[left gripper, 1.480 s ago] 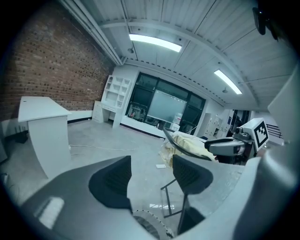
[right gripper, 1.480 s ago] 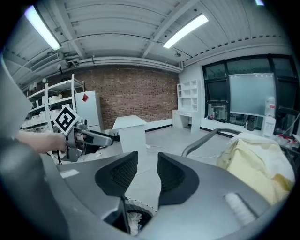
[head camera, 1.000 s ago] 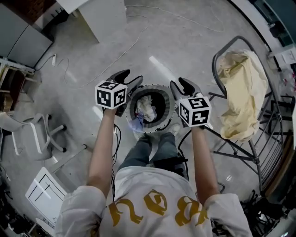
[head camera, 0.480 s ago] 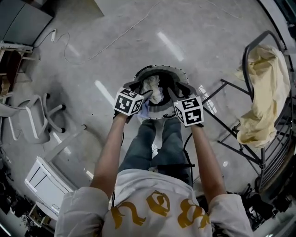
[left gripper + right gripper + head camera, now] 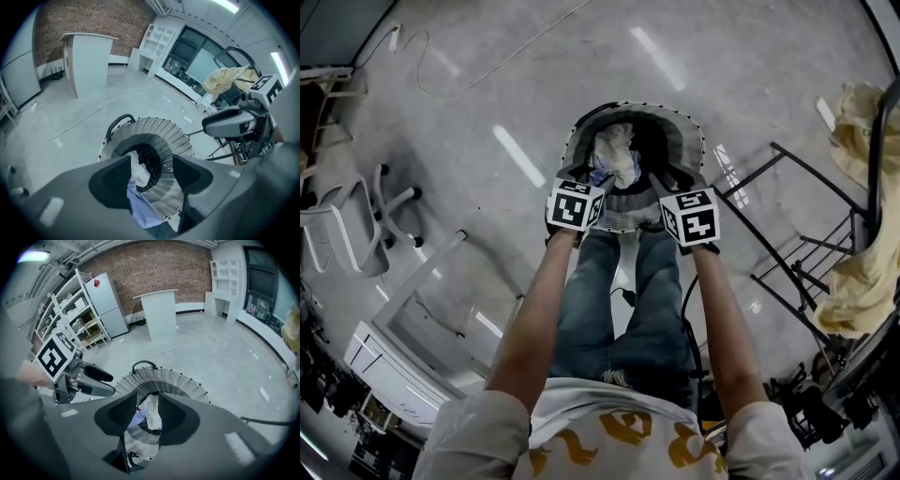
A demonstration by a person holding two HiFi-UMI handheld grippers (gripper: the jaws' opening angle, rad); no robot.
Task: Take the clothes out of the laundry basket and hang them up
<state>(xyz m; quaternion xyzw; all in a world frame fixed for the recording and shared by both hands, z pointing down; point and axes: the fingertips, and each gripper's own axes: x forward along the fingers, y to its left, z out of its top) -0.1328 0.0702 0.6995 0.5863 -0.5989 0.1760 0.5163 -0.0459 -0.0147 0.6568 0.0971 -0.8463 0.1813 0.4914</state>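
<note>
Hovering over the near rim of the laundry basket [image 5: 623, 221], the left gripper [image 5: 151, 164] and right gripper [image 5: 148, 401] both have their jaws apart with nothing between them. The clothes [image 5: 614, 155] — a white piece bunched on a pale blue one — lie down inside the basket. The likely trouble is a pinch that takes both pieces at once, or nips the mesh wall, so the light basket lifts or tips with the pull. The two grippers, close side by side, could also knock each other.
</note>
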